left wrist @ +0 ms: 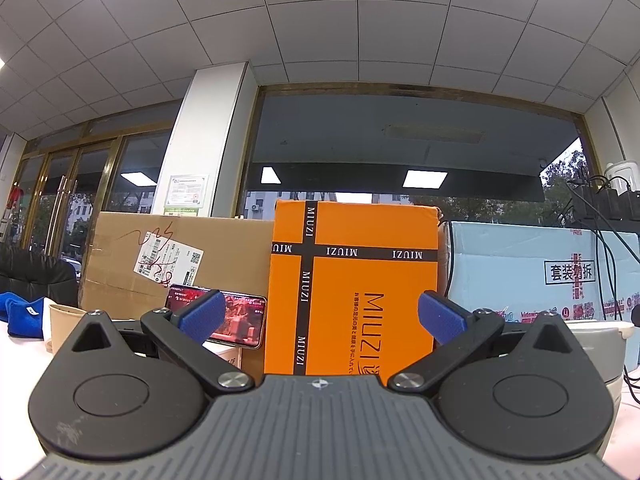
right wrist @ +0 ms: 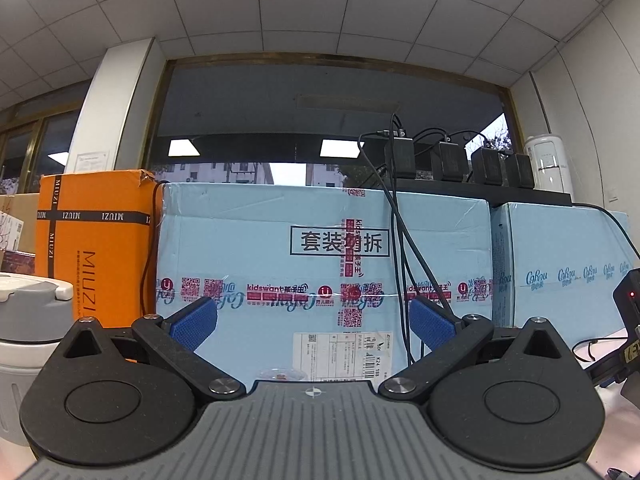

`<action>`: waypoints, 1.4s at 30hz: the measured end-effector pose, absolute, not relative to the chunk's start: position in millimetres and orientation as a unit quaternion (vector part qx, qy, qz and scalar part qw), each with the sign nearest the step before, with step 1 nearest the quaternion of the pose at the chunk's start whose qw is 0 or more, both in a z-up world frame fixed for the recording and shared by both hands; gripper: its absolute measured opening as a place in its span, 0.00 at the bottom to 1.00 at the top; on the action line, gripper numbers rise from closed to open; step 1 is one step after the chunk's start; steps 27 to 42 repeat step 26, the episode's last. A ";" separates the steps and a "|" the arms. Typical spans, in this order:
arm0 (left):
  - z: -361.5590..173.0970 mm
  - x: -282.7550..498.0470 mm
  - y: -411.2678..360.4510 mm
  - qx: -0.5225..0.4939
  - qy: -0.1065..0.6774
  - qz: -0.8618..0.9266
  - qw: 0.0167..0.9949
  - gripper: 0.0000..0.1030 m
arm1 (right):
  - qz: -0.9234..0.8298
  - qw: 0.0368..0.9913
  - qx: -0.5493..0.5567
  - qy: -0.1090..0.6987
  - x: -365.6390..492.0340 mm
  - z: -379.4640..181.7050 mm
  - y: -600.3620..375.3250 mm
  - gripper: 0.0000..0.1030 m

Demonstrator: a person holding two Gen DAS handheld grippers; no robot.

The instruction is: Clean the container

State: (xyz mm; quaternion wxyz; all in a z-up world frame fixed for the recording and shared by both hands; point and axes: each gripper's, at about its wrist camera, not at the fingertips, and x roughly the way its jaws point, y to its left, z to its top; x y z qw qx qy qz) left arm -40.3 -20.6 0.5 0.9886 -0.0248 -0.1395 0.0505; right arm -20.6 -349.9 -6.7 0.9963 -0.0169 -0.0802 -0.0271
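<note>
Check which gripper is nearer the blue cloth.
Left, likely. The blue cloth lies just left of the open left gripper, at frame edge. The open right gripper faces the light-blue box; no cloth in its view.

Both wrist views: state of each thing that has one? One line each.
left gripper: open, holding nothing
right gripper: open, holding nothing
grey and white container: upright, lid on
phone: screen lit, propped on its side
orange box: standing, closed
light blue box: closed, taped
blue cloth: bunched, lying on the table
paper cup: upright, open top
</note>
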 end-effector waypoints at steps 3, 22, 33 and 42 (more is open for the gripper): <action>0.6 -40.3 -20.7 -0.024 -0.140 0.050 0.989 1.00 | -0.027 0.996 -0.016 -0.080 -20.7 -6.7 -350.2 1.00; 2.0 -40.4 -20.6 -0.024 -0.139 0.048 0.989 1.00 | -0.027 0.996 -0.015 -0.080 -17.1 -7.0 -351.0 1.00; 1.9 -40.5 -20.0 -0.026 -0.139 0.049 0.989 1.00 | -0.027 0.996 -0.015 -0.080 -17.6 -7.8 -350.9 1.00; 1.9 -40.5 -20.0 -0.026 -0.139 0.049 0.989 1.00 | -0.027 0.996 -0.015 -0.080 -17.6 -7.8 -350.9 1.00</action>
